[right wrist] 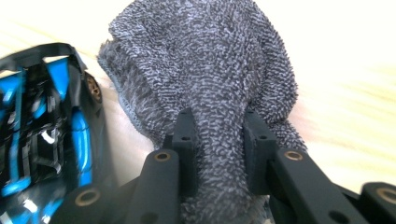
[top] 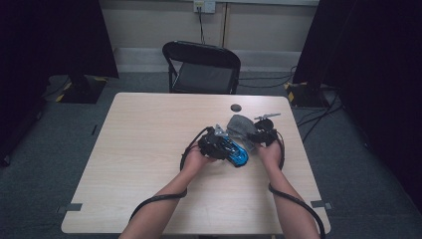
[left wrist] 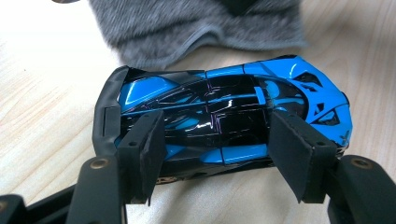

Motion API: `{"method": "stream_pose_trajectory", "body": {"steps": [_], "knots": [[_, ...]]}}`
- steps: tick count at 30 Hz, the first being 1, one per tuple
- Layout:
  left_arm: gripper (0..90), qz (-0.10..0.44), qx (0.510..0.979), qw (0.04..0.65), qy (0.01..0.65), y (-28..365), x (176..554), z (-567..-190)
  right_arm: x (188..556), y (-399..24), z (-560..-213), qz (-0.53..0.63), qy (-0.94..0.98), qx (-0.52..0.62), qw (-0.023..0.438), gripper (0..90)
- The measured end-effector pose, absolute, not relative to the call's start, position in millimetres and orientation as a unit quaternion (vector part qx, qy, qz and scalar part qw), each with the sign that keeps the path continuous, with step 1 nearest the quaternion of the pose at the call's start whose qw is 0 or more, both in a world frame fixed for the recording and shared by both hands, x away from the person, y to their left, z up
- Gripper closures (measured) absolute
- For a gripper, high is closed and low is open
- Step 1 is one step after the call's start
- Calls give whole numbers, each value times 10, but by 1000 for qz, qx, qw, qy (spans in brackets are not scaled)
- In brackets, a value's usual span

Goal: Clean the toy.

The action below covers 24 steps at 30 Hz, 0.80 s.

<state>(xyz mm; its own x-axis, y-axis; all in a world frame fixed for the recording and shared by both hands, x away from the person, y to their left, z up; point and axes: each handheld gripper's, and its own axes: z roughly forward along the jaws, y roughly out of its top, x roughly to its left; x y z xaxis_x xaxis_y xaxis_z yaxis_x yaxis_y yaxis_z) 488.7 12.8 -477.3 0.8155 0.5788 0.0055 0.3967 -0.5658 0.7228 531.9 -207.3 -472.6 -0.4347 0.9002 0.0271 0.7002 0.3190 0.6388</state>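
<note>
A glossy blue and black toy car point(left wrist: 210, 112) lies on the wooden table point(top: 149, 149), right of centre. My left gripper point(left wrist: 217, 154) is shut on it, one pad at each side of its middle section. In the high view the car point(top: 238, 154) sticks out from the left gripper point(top: 221, 144) toward the person. A grey terry cloth point(right wrist: 205, 60) is bunched between the jaws of my right gripper point(right wrist: 219, 135), which is shut on it. The cloth point(top: 240, 124) lies just behind the car, with the right gripper point(top: 254, 137) at its right edge. The car point(right wrist: 42, 130) sits left of the cloth in the right gripper view.
A small dark round object point(top: 236, 107) lies near the table's far edge. A black folding chair point(top: 201, 67) stands behind the table. Dark stands and cables flank it on the floor. The left half of the table is bare wood.
</note>
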Motion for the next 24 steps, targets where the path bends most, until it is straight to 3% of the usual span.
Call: {"method": "stream_pose_trajectory", "body": {"steps": [8,24], "knots": [[369,123,877,375,275,140,4889,-4778,5357,-1852,-4806,302,831,447,134,722],[369,123,879,367,278,112,4886,-4764,5113,-2153,-4805,324,844,415,104,726]]}}
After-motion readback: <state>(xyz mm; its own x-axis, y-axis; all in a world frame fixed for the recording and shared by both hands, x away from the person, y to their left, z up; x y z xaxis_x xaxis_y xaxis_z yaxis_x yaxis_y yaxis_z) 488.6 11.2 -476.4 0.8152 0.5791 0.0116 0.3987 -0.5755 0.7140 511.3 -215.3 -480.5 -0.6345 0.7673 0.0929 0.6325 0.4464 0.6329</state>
